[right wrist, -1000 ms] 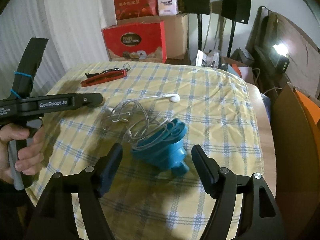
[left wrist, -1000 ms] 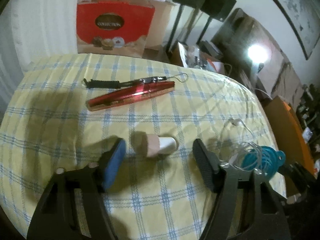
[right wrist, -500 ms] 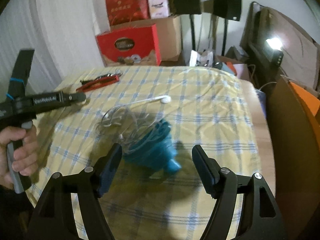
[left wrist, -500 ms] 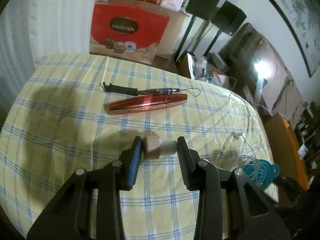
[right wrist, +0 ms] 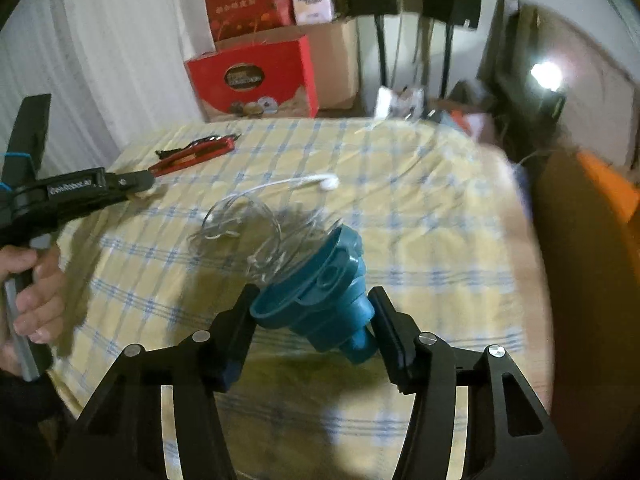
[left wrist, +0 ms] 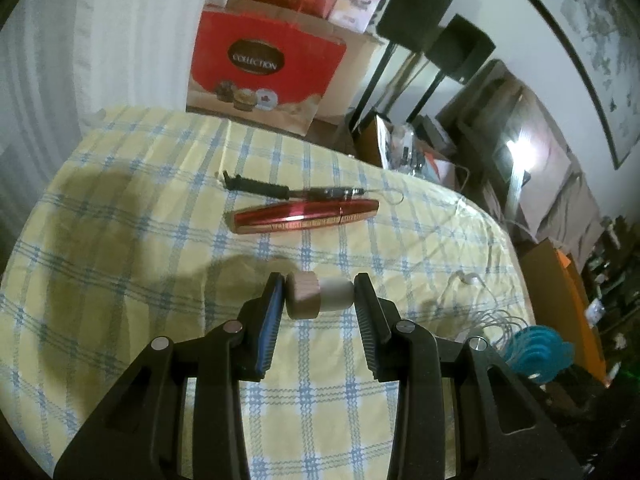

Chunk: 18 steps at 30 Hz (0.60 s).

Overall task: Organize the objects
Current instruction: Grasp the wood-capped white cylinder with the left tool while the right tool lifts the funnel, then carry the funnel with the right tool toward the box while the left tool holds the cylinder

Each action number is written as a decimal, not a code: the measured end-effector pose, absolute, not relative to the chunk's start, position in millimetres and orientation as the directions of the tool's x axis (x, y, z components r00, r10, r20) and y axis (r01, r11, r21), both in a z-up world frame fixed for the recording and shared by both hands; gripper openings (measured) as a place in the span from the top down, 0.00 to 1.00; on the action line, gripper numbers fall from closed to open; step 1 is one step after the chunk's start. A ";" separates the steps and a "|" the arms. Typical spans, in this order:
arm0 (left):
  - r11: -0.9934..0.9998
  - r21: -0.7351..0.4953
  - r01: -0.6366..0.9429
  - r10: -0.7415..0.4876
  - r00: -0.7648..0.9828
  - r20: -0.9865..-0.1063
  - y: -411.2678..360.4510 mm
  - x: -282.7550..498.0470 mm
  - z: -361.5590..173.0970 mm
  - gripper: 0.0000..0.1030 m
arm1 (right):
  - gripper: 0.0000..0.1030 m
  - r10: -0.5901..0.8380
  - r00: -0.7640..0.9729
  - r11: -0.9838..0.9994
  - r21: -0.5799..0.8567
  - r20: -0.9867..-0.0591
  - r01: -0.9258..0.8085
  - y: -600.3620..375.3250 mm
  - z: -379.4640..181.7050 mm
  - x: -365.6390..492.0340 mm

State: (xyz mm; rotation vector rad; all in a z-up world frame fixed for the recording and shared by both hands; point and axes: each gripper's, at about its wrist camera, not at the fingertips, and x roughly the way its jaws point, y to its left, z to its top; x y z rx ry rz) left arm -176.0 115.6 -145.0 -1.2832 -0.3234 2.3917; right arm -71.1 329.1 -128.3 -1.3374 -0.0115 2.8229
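My left gripper (left wrist: 318, 298) is shut on a small bottle (left wrist: 320, 296) with a wooden cap and white body, held endwise just above the yellow checked tablecloth (left wrist: 132, 240). A red mascara tube (left wrist: 306, 218) and a black wand (left wrist: 280, 191) lie beyond it. In the right wrist view, my right gripper (right wrist: 312, 306) is closing on a blue funnel-shaped plastic piece (right wrist: 320, 296); both pads touch it, at the rim and at the spout. A white earphone cable (right wrist: 240, 216) is tangled over its top. A hand (right wrist: 32, 292) holds the left gripper (right wrist: 144, 188) at the left.
A red gift box (left wrist: 264, 68) and cardboard boxes stand behind the table, with two black speakers (left wrist: 416, 4) on stands. A bright lamp (right wrist: 546, 74) glares at the right. An orange-edged brown board (right wrist: 600, 200) stands close to the table's right side.
The left jaws closed on the small bottle and lifted it slightly. The right jaws narrowed until they met the blue piece, which now sits tilted between them.
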 end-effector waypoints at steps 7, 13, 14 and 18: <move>-0.892 -0.391 -0.229 0.449 -0.552 -0.702 102.3 -167.4 -119.6 0.68 | 0.45 0.045 -0.681 -0.999 -0.043 -0.731 -0.020 329.8 -99.4 -51.6; -0.862 -0.394 -0.318 0.505 -0.601 -0.619 84.2 -153.1 -84.4 0.68 | 0.45 0.002 -0.742 -0.998 0.044 -0.670 -0.043 332.8 -74.9 -34.9; -0.860 -0.393 -0.324 0.508 -0.613 -0.605 78.3 -150.9 -79.8 0.68 | 0.45 -0.016 -0.758 -0.996 0.076 -0.653 -0.044 335.5 -69.8 -31.0; -0.882 -0.381 -0.277 0.462 -0.671 -0.580 43.2 -146.1 -58.8 0.68 | 0.46 -0.031 -0.787 -0.990 0.128 -0.616 -0.061 343.1 -60.6 -21.3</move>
